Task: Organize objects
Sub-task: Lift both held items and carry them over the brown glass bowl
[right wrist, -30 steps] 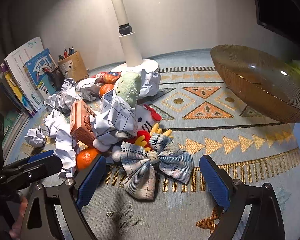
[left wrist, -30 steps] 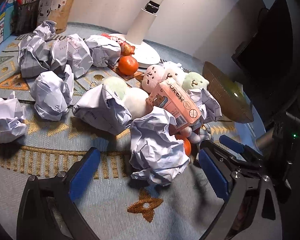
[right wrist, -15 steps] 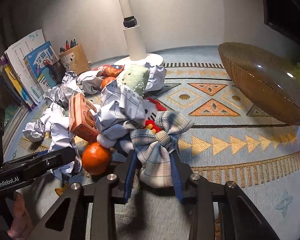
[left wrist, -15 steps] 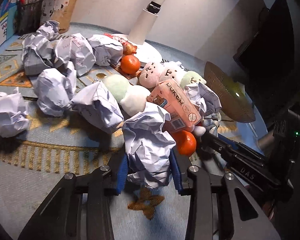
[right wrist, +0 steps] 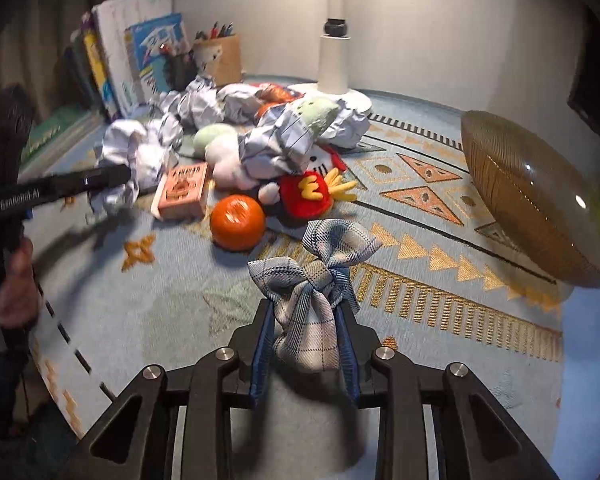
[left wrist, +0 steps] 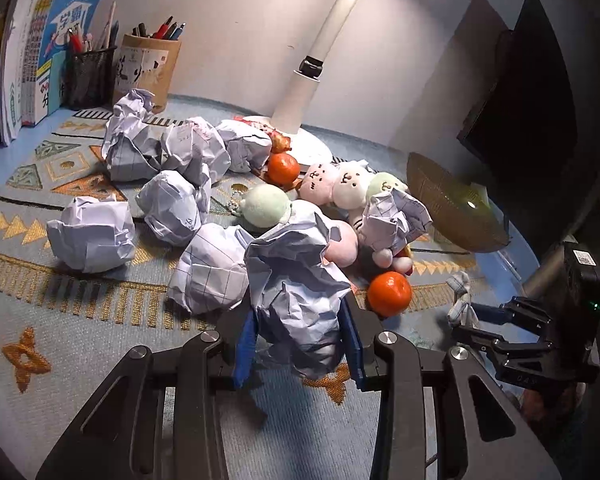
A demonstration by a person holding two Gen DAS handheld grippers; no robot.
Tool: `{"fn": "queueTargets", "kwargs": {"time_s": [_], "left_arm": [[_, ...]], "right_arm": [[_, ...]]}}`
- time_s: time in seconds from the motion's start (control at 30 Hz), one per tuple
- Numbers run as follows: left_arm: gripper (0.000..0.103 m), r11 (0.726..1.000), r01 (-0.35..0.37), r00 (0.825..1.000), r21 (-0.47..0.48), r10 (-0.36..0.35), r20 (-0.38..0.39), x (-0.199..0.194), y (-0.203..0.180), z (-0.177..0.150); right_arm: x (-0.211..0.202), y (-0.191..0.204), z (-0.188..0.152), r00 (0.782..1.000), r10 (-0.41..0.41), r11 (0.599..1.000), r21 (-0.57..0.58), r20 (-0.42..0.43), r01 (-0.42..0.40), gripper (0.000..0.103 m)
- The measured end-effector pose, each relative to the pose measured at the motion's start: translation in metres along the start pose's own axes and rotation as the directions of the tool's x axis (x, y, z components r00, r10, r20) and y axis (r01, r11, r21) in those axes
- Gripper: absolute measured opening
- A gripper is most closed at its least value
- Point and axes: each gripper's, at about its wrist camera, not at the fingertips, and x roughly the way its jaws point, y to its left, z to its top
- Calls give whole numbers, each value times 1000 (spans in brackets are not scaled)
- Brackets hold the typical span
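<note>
A: What has the left gripper (left wrist: 300, 344) got?

B: Its jaws pinch a crumpled paper ball (left wrist: 296, 292), raised in front of the pile of paper balls and plush toys on the patterned desk (left wrist: 100, 320).

A: And the right gripper (right wrist: 304, 344)?

B: A plaid fabric bow (right wrist: 312, 300) sits between its blue pads, pressed on both sides, though the jaws are easing apart. The bow seems lifted off the desk; hard to be sure. A mandarin (right wrist: 238, 222) lies just beyond it, the amber glass bowl (right wrist: 532, 200) to the right.
</note>
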Motion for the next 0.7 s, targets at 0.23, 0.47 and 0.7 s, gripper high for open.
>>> {"fn": "queueTargets", "kwargs": {"time_s": [0.23,0.47,0.7], "left_arm": [[34,1000,7,1000,8,-7,1,0,-3,-1],[34,1000,-9,1000,21,10,-10,3,-5,-3],[34,997,-53,998,63,55,-23,6,-13,-5]], "right_arm": [[-32,-52,-11,997,42,956,286,64,-59,71],[-8,-20,-12,1000,3,893,450,12,-8,71],[9,-14,-13,990,-138,866,482,-26,133,41]]}}
